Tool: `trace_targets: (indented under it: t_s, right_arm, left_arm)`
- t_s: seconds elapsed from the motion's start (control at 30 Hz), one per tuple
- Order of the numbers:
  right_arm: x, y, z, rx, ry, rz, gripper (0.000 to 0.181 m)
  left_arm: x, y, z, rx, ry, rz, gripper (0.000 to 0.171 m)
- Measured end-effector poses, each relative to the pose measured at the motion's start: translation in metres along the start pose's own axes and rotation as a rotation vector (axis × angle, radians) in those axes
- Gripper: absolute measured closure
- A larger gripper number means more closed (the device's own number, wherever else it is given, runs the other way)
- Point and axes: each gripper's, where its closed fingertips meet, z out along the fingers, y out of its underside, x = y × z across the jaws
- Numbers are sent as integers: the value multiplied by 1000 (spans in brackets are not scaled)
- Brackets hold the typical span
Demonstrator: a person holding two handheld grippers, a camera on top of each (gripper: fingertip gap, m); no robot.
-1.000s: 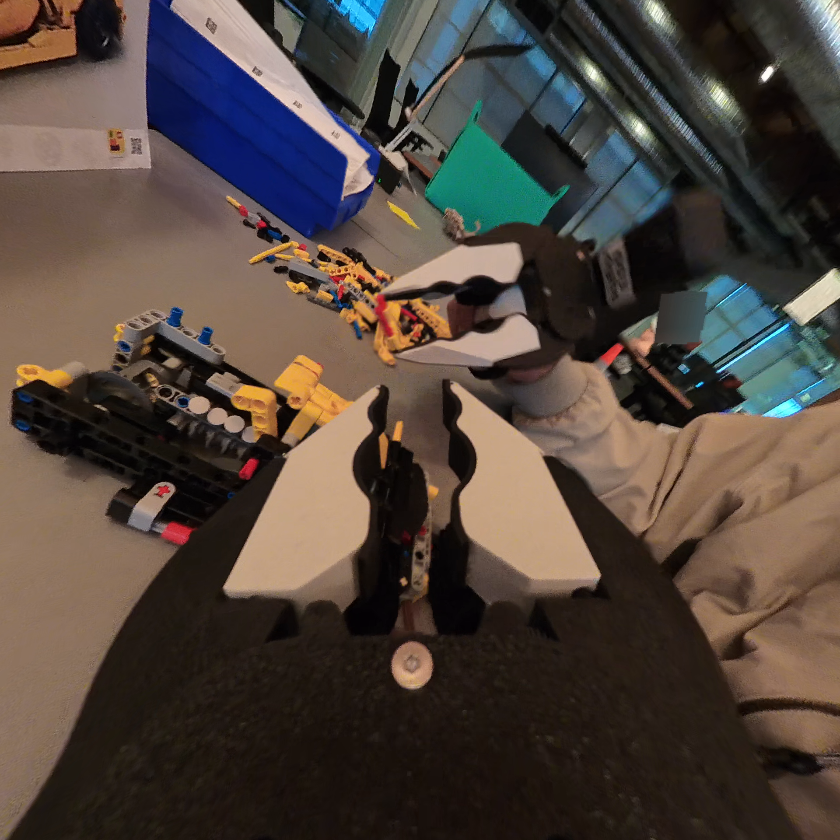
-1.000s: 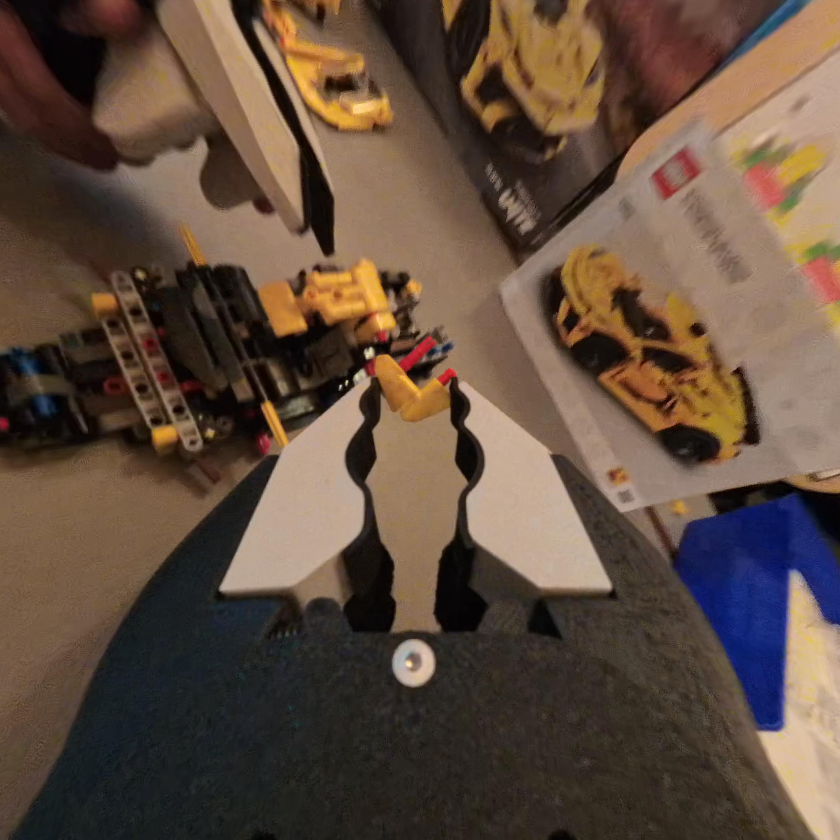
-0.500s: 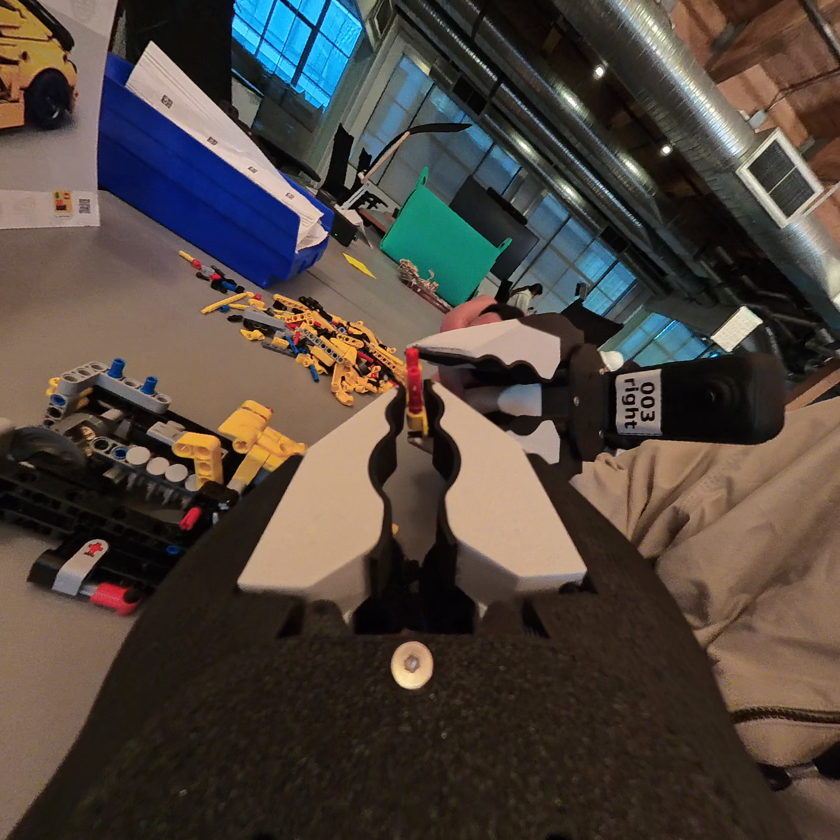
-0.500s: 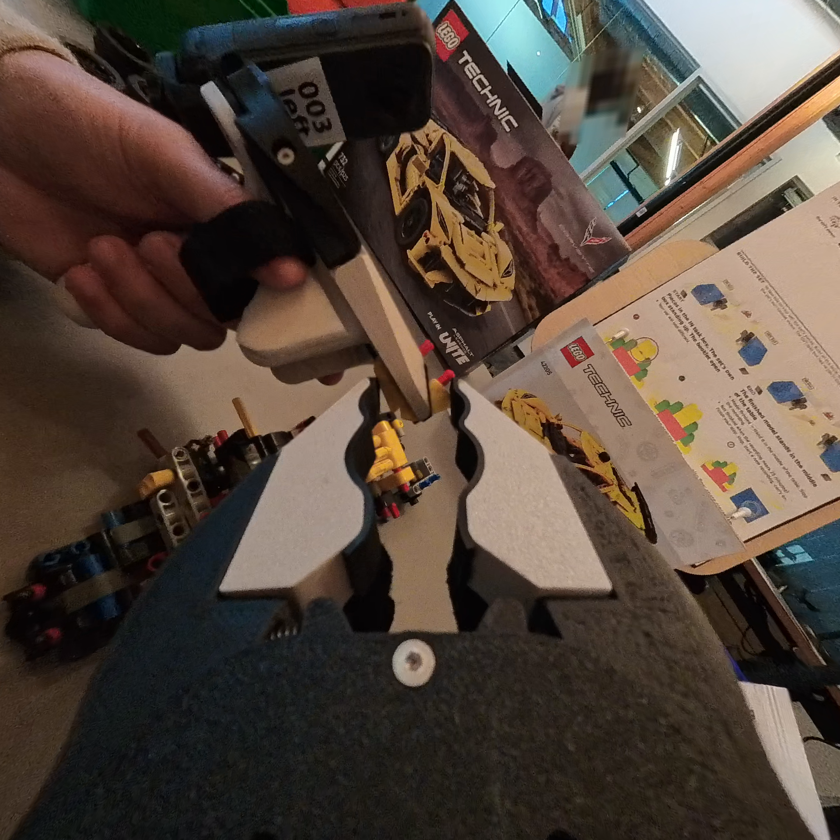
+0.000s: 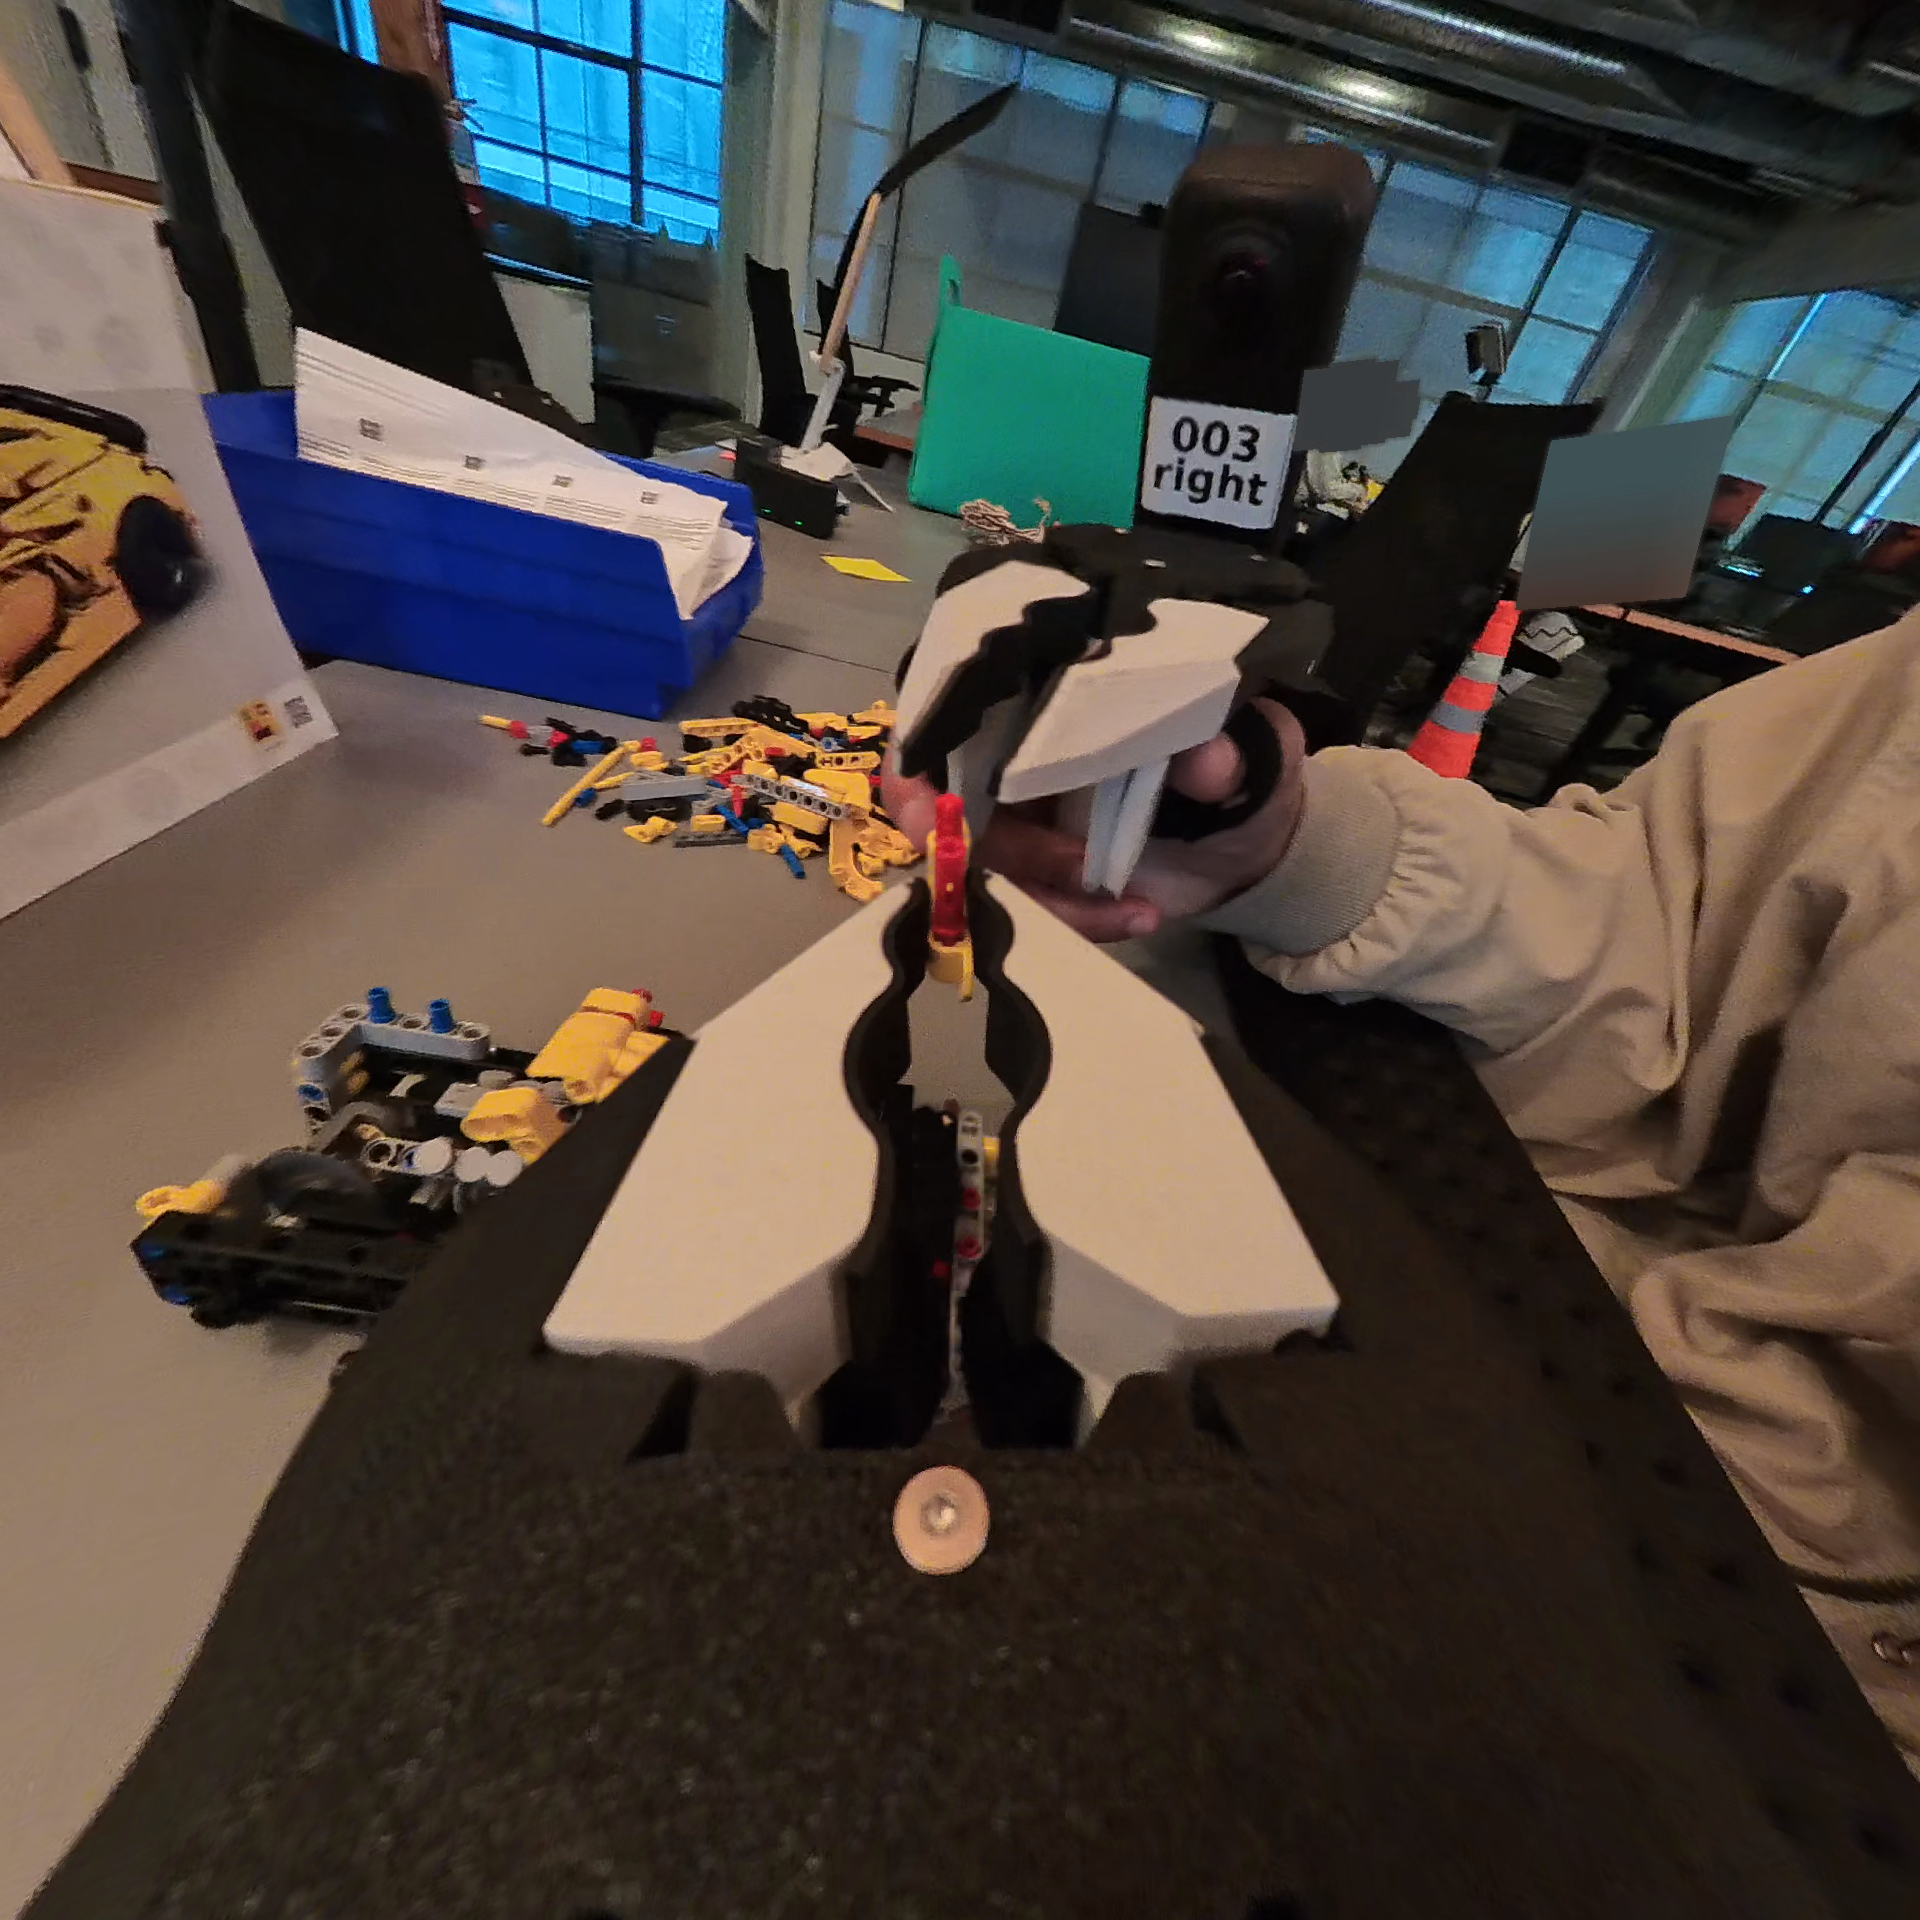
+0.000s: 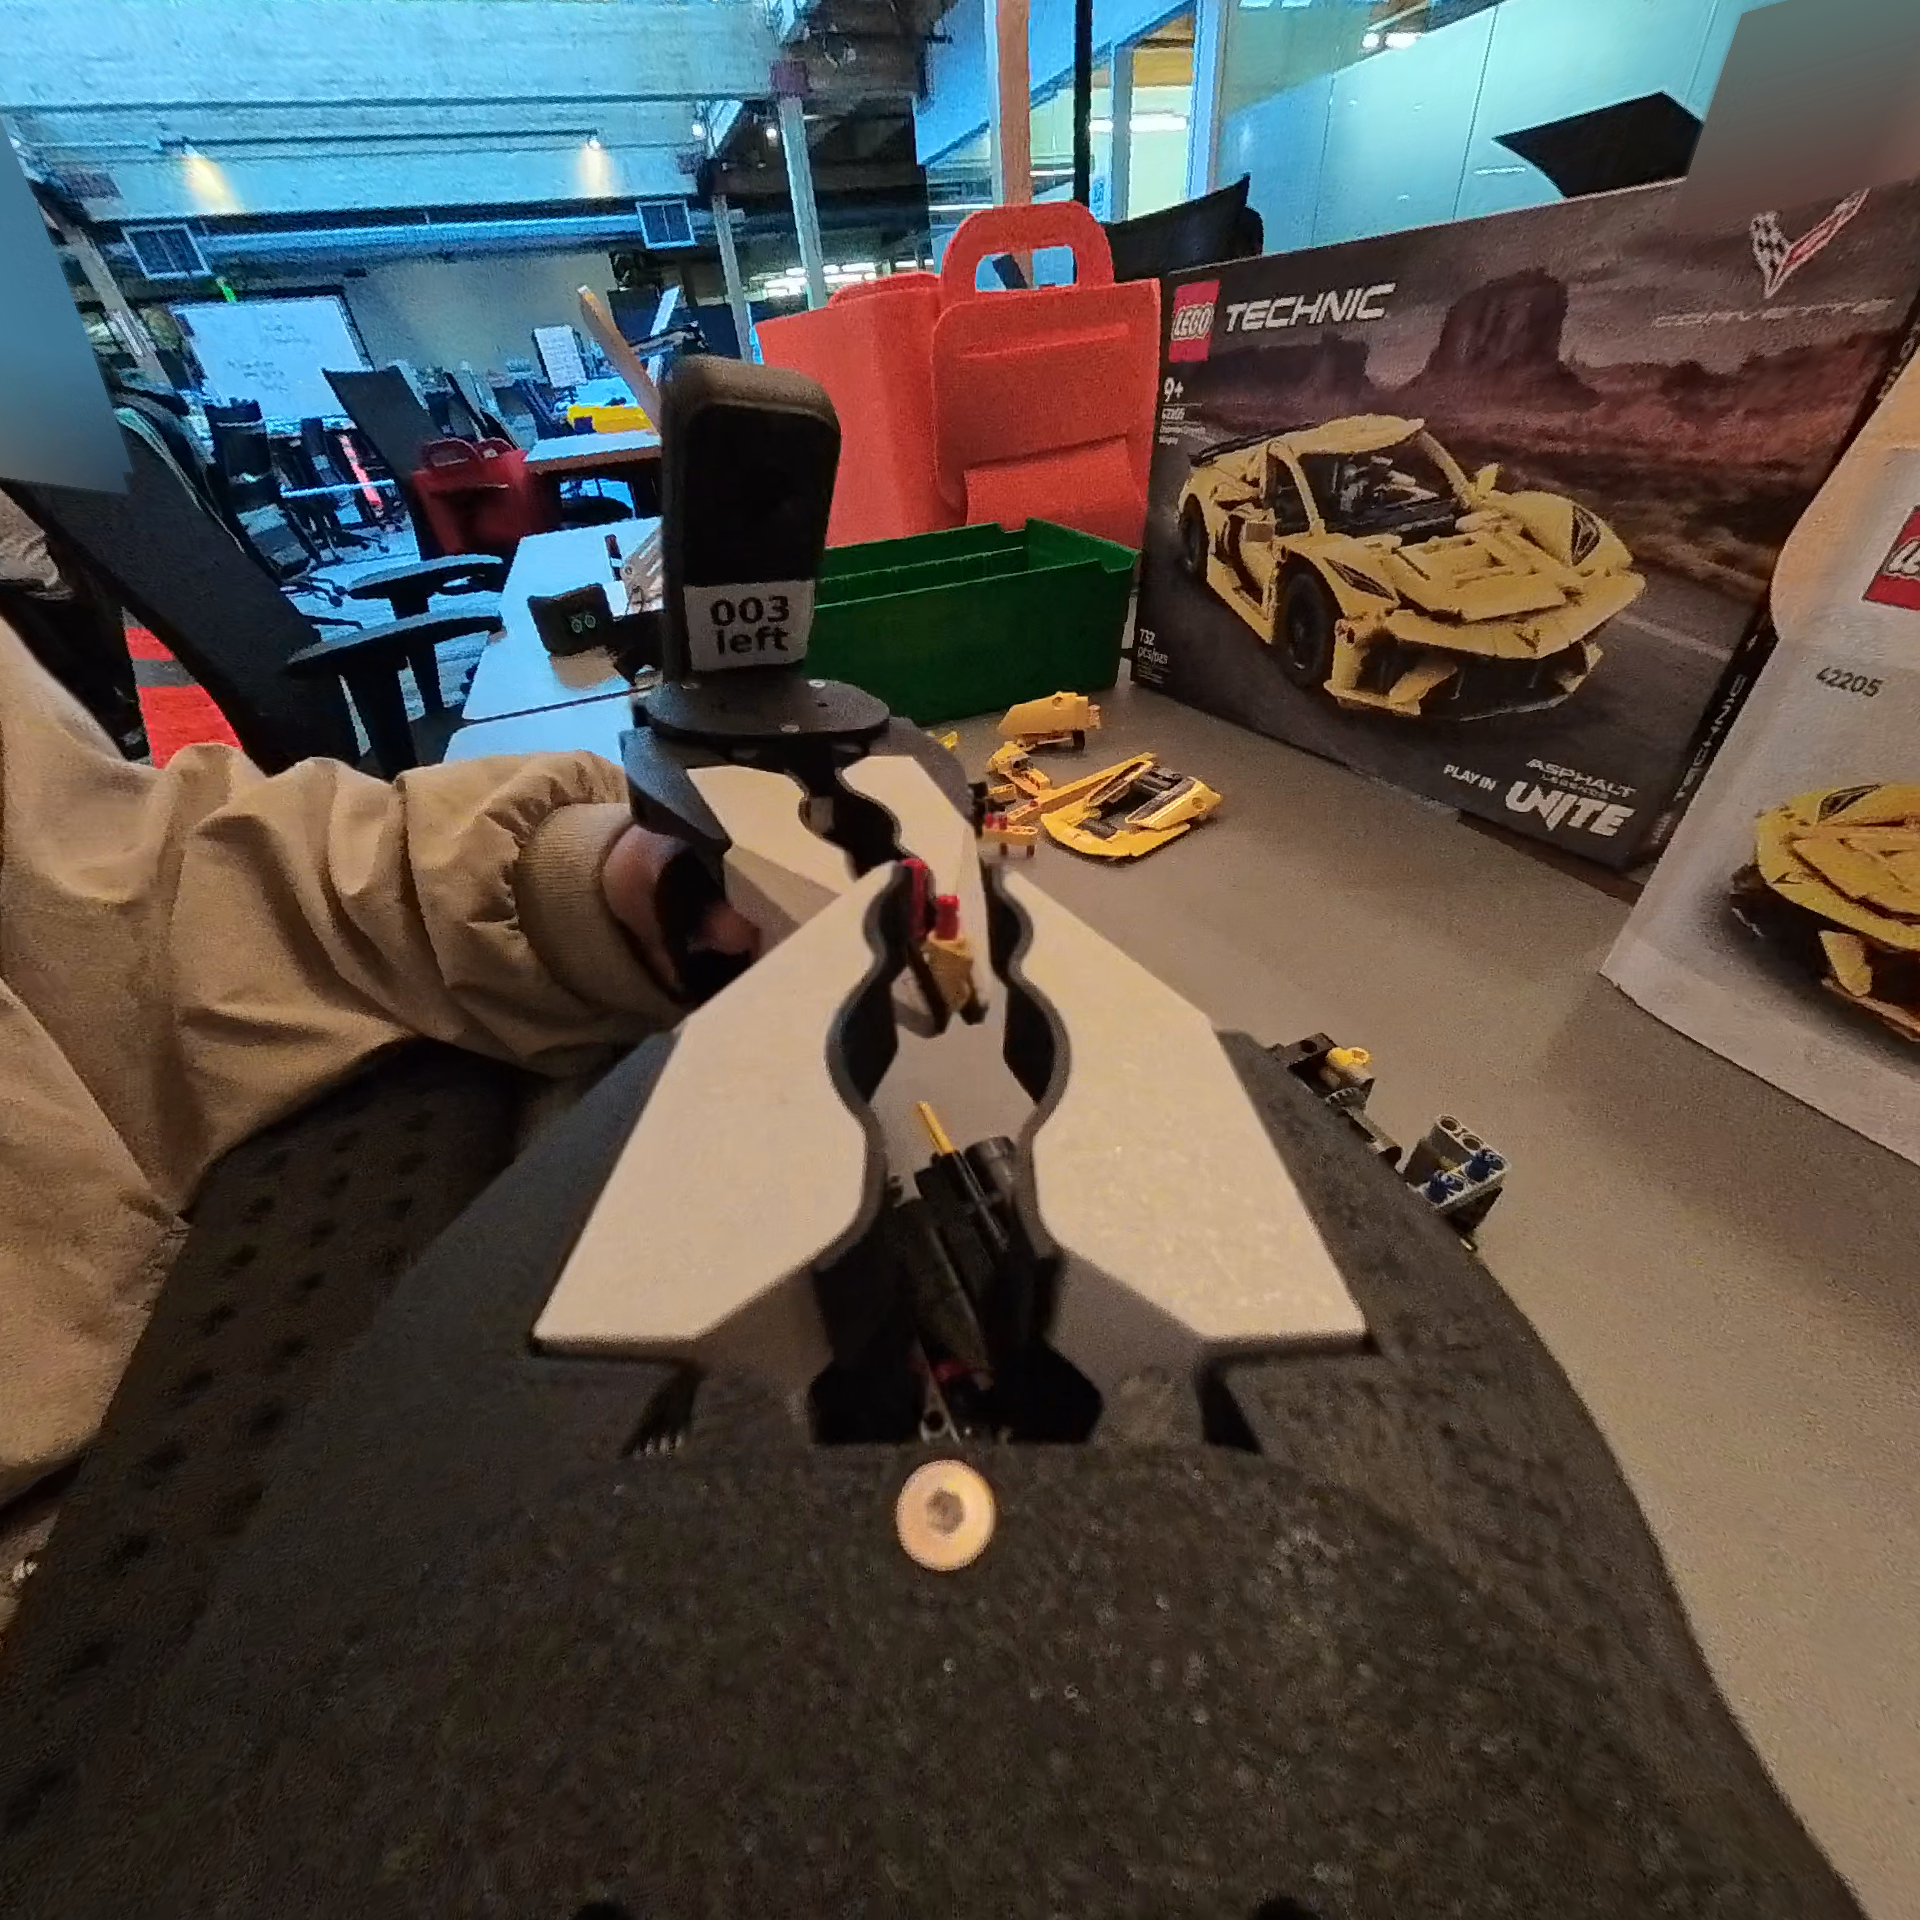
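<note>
On your table (image 5: 312, 935) sits a half-built model (image 5: 395, 1143), with loose pieces (image 5: 748, 779) beyond it and a blue bin (image 5: 468, 592) of papers behind. You also have a green bin (image 6: 966, 623), a boxed set (image 6: 1455, 520) and a booklet (image 6: 1818, 831).

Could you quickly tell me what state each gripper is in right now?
Left gripper: shut on the yellow-and-red piece.
Right gripper: tips around that piece; grip cannot be told.
</note>
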Motion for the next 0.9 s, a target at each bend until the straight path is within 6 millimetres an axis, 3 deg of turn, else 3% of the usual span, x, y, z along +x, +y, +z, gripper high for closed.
trace_targets:
  t_s: [0.1, 0.17, 0.37, 0.4, 0.43, 0.47, 0.5, 0.53, 0.6, 0.7, 0.77, 0.8, 0.87, 0.9]
  right_arm:
    - [-3, 9, 3, -47, -37, 6, 164]
    - [-1, 13, 4, -65, -20, -5, 176]
    - [4, 13, 3, -81, 15, -8, 179]
    - [5, 7, 1, -29, 23, 14, 178]
    - [4, -25, -12, 165, -12, 96, 179]
    - [14, -55, -33, 331, -33, 201, 181]
    - [30, -65, -47, 382, -1, 221, 181]
    - [42, -61, -50, 348, 24, 219, 181]
    - [49, -60, -56, 362, -27, 315, 181]
    - [64, -40, -54, 263, 12, 389, 180]
    - [101, -15, -66, 83, 237, 341, 179]
    - [127, 8, -83, -70, 397, 296, 179]
    - [173, 57, -138, -392, 718, 225, 179]
    - [185, 75, -164, -504, 819, 209, 179]
  left_arm:
    - [2, 1, 1, -6, 15, -10, 164]
    - [2, 3, 2, -13, 16, -20, 164]
    - [-3, 7, 5, -44, -17, -40, 164]
    - [-7, 28, 8, -167, -51, 2, 165]
    - [-12, 64, 11, -357, -93, 67, 165]
    - [-10, 79, 18, -390, -106, 93, 163]
    - [3, 62, 24, -279, -53, 25, 165]
    - [13, 40, 27, -189, 4, -24, 165]
    - [13, 23, 26, -144, 0, 19, 164]
    - [14, 17, 19, -83, 7, 19, 164]
    - [10, 10, 12, -32, 19, -32, 164]
    - [10, 4, 9, 1, 36, -56, 164]
    - [12, -7, 3, 72, 88, -119, 164]
    - [12, -12, 1, 104, 108, -158, 165]
